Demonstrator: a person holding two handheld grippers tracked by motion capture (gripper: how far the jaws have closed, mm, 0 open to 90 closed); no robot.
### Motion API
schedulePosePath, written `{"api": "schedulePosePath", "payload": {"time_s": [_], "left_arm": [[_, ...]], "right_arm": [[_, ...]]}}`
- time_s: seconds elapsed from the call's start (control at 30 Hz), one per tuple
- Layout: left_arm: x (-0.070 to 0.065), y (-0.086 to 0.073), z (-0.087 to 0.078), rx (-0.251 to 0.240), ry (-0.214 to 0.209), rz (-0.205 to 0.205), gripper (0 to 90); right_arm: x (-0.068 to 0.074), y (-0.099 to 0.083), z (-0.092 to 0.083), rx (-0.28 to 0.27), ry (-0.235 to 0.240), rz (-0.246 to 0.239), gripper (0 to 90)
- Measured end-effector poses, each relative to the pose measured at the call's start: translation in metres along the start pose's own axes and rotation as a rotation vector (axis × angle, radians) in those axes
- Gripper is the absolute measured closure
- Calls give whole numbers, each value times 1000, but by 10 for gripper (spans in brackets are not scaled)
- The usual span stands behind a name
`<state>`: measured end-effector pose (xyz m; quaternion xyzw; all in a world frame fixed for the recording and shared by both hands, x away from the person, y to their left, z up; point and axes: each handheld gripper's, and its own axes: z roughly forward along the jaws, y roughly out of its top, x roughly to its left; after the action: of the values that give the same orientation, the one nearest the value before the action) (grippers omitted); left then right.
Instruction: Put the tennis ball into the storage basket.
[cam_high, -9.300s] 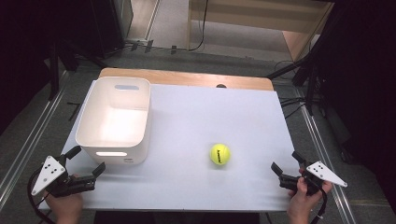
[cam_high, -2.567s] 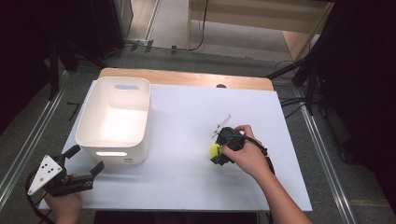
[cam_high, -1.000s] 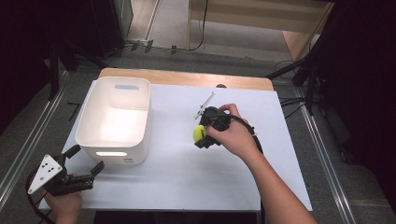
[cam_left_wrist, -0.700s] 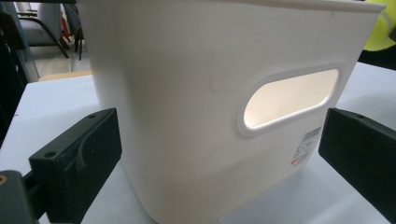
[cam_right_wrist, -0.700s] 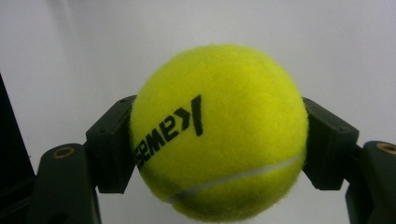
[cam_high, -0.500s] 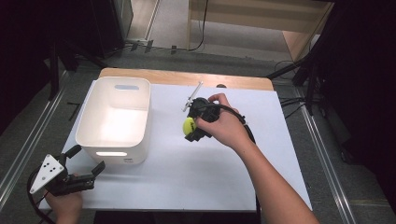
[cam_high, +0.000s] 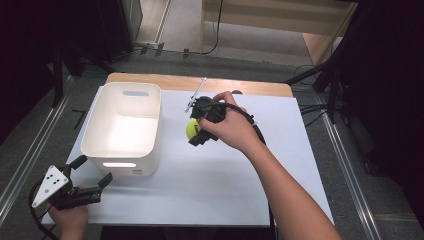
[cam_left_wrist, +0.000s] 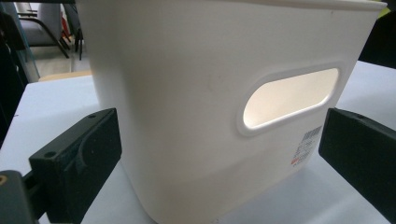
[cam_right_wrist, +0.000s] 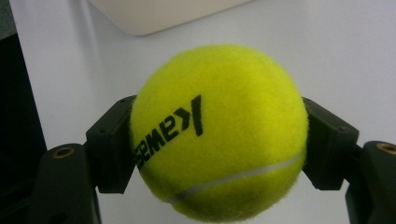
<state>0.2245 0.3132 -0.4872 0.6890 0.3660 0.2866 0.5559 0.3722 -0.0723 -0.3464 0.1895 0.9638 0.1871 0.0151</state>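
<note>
A yellow tennis ball (cam_high: 192, 128) (cam_right_wrist: 218, 133) with black lettering is held off the white table (cam_high: 215, 190) by my right gripper (cam_high: 196, 131), shut on it. Both of its black pads (cam_right_wrist: 114, 144) press the ball's sides in the right gripper view. The ball hangs just to the right of the white bin (cam_high: 123, 126), near its right wall. My left gripper (cam_high: 92, 175) rests at the table's front left corner, open. In the left gripper view its wide-apart pads (cam_left_wrist: 79, 158) frame the bin's near wall (cam_left_wrist: 196, 93) and handle cutout (cam_left_wrist: 289, 98) without touching it.
A wooden strip (cam_high: 165, 82) runs along the table's far edge. Dark floor, cables and metal rails (cam_high: 25, 150) surround the table. The person's right forearm (cam_high: 290, 195) stretches across the table's right half.
The right gripper has carried the ball up and to the left, from the table's middle toward the bin. The left gripper has stayed where it was.
</note>
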Motion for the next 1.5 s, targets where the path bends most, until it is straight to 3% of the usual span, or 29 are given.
{"api": "schedulePosePath", "payload": {"time_s": [0.83,1.5], "left_arm": [[0,0,1,2,-1,2,0],[-1,0,2,9,-4,2,0]], "right_arm": [[10,36,-3,-11,8,-53,233],[18,64,9,-23,40,-84,233]]}}
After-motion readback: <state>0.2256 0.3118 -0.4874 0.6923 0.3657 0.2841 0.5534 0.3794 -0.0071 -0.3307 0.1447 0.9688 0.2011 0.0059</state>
